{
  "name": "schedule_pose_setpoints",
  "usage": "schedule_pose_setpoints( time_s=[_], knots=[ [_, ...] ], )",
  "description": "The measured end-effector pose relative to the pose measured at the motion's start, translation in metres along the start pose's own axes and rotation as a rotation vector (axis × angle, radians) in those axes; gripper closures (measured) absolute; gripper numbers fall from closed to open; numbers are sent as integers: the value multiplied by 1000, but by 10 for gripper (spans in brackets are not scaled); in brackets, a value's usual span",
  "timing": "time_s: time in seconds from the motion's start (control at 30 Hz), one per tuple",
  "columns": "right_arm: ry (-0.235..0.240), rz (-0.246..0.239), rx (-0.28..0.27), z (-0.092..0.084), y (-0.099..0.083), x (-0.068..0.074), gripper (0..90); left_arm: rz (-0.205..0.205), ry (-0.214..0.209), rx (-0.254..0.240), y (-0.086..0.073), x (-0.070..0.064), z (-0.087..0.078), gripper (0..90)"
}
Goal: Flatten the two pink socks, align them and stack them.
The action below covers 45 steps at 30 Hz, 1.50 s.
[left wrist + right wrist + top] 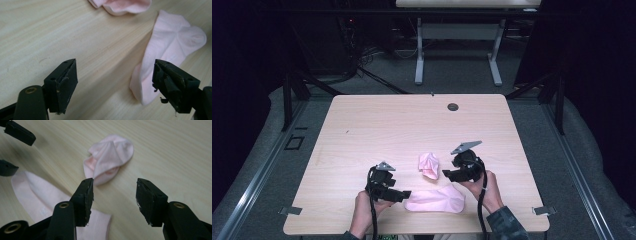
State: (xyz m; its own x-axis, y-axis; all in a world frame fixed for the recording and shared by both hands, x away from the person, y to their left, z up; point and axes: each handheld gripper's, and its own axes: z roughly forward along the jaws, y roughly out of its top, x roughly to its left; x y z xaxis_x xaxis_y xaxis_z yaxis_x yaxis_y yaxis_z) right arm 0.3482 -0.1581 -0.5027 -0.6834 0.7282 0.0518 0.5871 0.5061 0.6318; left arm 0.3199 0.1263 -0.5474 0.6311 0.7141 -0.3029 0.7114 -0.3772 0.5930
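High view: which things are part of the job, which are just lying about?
In the job:
flat sock
crumpled sock
left gripper, open
right gripper, open

Lying about:
table with its grommet
far table
floor cables

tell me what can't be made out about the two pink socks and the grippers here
- Flat sock: in the right gripper view its near part is hidden behind the right gripper and cut off by the bottom edge.
- Crumpled sock: in the left gripper view the top edge cuts off most of it; its folds hide its opening.
- Left gripper: in the high view its open jaws are too small and dark to tell apart.
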Motion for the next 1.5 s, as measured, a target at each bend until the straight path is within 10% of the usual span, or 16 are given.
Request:
schedule_pose_setpoints(
  time_s=[0.43,0.8,1.13,1.5],
  knots=[
    [5,-133,147,61,57,2,508,-16,-3,13,25,6,18,257],
    [45,18,188,89,39,-7,857,-20,-30,32,46,4,37,351],
    [85,167,71,68,31,-13,870,7,-35,56,66,-6,61,432],
    [56,228,27,66,15,-15,866,161,33,141,66,-31,80,755]
  ],
)
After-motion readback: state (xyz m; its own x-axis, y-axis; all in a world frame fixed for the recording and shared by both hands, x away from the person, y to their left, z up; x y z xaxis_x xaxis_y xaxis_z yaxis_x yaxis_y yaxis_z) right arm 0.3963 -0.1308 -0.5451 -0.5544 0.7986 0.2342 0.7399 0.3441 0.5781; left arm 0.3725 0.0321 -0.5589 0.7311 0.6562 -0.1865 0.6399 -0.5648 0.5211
